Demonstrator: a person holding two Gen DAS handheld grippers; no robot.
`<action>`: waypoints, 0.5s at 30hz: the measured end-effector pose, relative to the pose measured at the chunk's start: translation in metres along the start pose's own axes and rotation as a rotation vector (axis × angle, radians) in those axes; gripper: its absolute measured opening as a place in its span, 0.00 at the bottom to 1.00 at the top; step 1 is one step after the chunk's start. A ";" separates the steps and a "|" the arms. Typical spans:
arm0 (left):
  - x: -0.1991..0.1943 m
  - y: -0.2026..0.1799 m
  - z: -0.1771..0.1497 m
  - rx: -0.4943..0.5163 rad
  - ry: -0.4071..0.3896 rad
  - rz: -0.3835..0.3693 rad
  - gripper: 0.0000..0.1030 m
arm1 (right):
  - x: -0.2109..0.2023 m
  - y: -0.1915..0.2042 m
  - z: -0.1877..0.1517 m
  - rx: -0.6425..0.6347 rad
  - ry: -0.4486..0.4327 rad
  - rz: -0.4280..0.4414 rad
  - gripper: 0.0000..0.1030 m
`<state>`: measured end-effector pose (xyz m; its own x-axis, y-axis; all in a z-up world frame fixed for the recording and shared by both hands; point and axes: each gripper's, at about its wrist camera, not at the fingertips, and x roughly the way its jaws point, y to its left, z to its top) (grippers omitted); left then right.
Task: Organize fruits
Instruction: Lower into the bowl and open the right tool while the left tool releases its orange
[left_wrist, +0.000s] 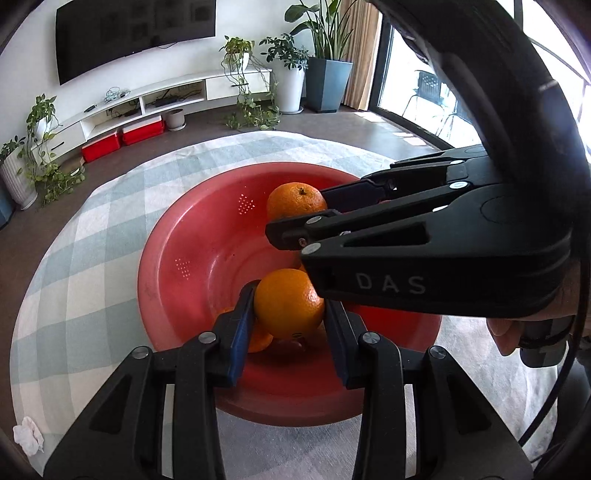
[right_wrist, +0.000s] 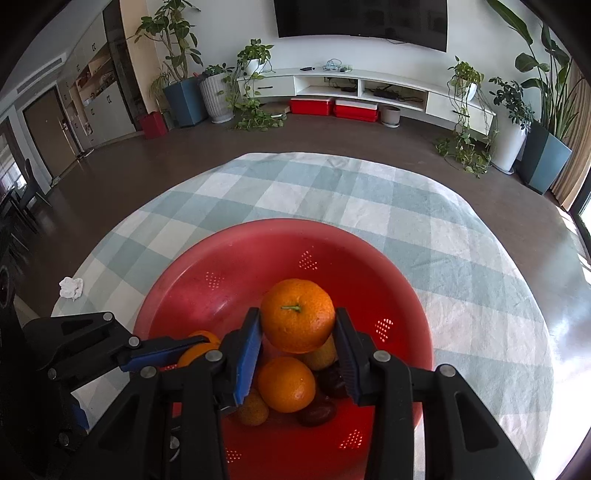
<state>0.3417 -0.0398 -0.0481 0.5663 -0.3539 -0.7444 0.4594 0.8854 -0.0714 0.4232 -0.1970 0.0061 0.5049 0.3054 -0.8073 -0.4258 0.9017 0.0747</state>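
The left gripper (left_wrist: 289, 312) holds a smooth orange (left_wrist: 288, 302) between its blue-faced pads, jaws narrowed onto the fruit's widest part. It hangs over the near half of the red perforated bowl (left_wrist: 177, 236), which stands on a checked tablecloth (left_wrist: 92, 221). A grip across the widest part likely stops the round fruit rolling out sideways. This orange is close to a sphere, so it has no marked long axis. A small dark mark shows low on its near side; whether that is the stem end cannot be told.

In the right wrist view, the right gripper (right_wrist: 298, 328) clamps a second orange with a green stem (right_wrist: 297, 320), also across its widest part, above the middle of the bowl. The stem faces the camera and slightly upward, so the fruit's stem axis runs roughly along the fingers rather than across them. The fruit looks slightly flattened along that axis.

Below both grippers lies a loose pile: another orange (right_wrist: 286, 384), yellowish fruits (right_wrist: 253, 408) and dark reddish fruits (right_wrist: 317, 412). Both held oranges appear positioned above this pile for release or sorting.

A crumpled white tissue (right_wrist: 71, 287) lies at the tablecloth's left edge, well apart from the bowl.
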 end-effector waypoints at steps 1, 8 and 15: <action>0.001 0.001 0.000 -0.002 -0.001 -0.003 0.34 | 0.003 0.000 0.000 -0.002 0.005 -0.004 0.41; 0.004 0.004 0.000 -0.010 -0.011 -0.014 0.35 | 0.019 0.004 0.001 -0.034 0.038 -0.035 0.41; 0.005 0.001 -0.001 0.001 -0.018 -0.019 0.43 | 0.025 0.004 -0.002 -0.038 0.055 -0.028 0.41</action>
<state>0.3445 -0.0402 -0.0527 0.5699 -0.3762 -0.7305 0.4707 0.8782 -0.0850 0.4331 -0.1864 -0.0148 0.4756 0.2623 -0.8397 -0.4410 0.8970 0.0304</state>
